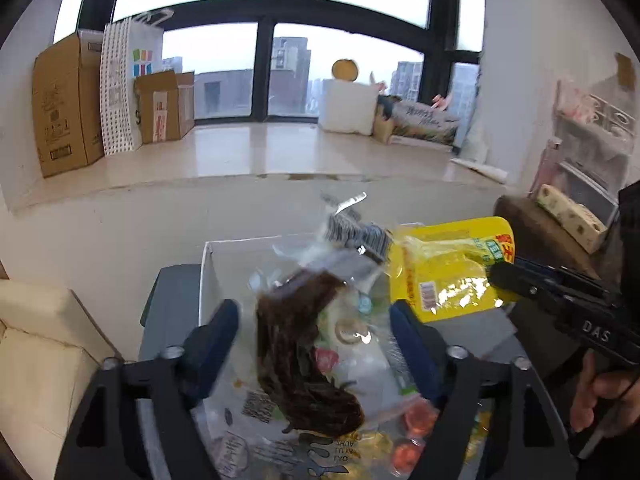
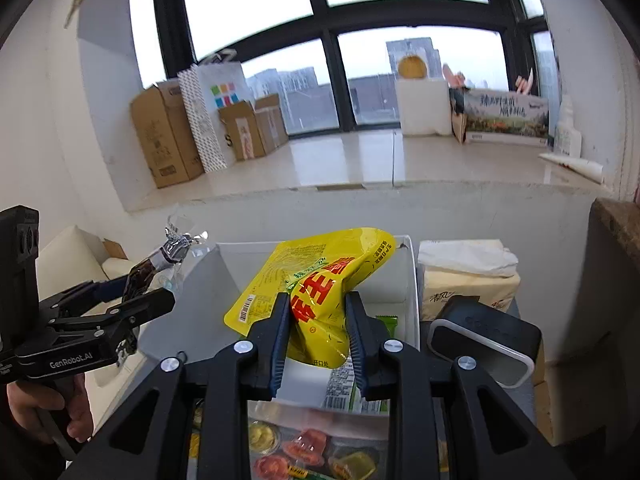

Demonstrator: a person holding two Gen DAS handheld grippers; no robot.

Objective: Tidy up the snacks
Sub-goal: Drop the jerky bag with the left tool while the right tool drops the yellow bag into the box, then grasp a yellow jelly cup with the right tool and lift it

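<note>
My left gripper [image 1: 316, 340] has its jaws spread wide around a clear packet of dark brown dried snack [image 1: 308, 356], which hangs between the fingers above a white box [image 1: 208, 276]. In the right wrist view the left gripper [image 2: 136, 300] appears to pinch that packet [image 2: 168, 256] at its edge. My right gripper [image 2: 318, 328] is shut on a yellow snack bag with red characters [image 2: 320, 280], held over the white box [image 2: 412, 280]. The yellow bag [image 1: 448, 268] also shows in the left wrist view, with the right gripper [image 1: 500, 276] at its right edge.
Jelly cups [image 2: 304, 448] and other packets lie below the box. A tissue pack [image 2: 468, 276] and a dark speaker-like device [image 2: 484, 340] stand to the right. A grey table [image 1: 168, 300] holds the box. Cardboard boxes [image 1: 64, 108] line the windowsill.
</note>
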